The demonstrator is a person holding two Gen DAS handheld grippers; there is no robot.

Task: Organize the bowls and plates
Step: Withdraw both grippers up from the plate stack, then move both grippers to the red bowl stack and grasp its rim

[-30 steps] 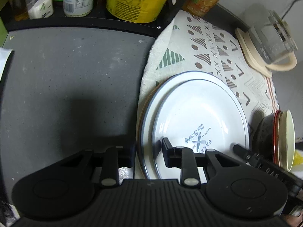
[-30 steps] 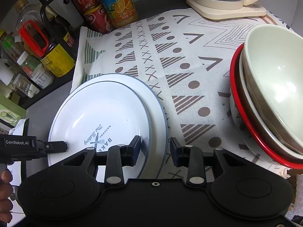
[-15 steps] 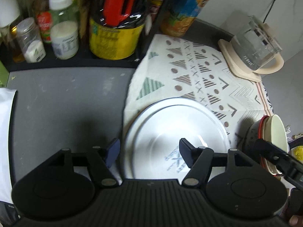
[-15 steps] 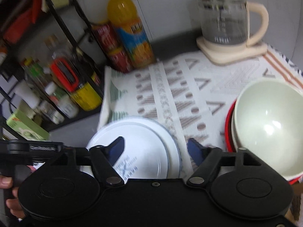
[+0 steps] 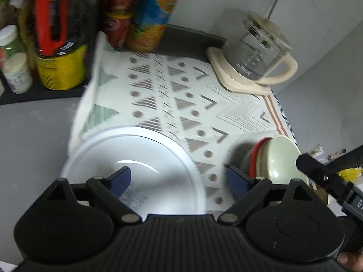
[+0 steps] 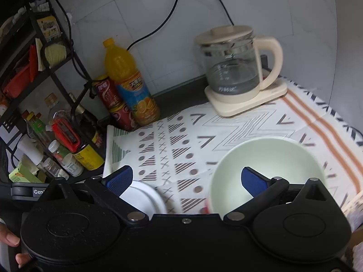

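Note:
Two stacked white plates (image 5: 145, 158) lie on the patterned cloth (image 5: 181, 104) at the left; they also show in the right wrist view (image 6: 145, 198). A stack of bowls, pale green on top (image 6: 267, 165) with a red-rimmed one under it, stands at the right and shows in the left wrist view (image 5: 279, 158). My left gripper (image 5: 179, 181) is open and empty, raised above the plates. My right gripper (image 6: 186, 181) is open and empty, raised above the cloth between the plates and the bowls.
A glass kettle on a cream base (image 6: 236, 79) stands at the back right. An orange juice bottle (image 6: 129, 83) and red cans (image 6: 113, 104) stand at the back. A black rack (image 6: 45, 117) with jars and bottles stands at the left, beside the grey counter (image 5: 31, 140).
Both grippers have opened wide and pulled up and back from the plates. The plates stay stacked on the cloth.

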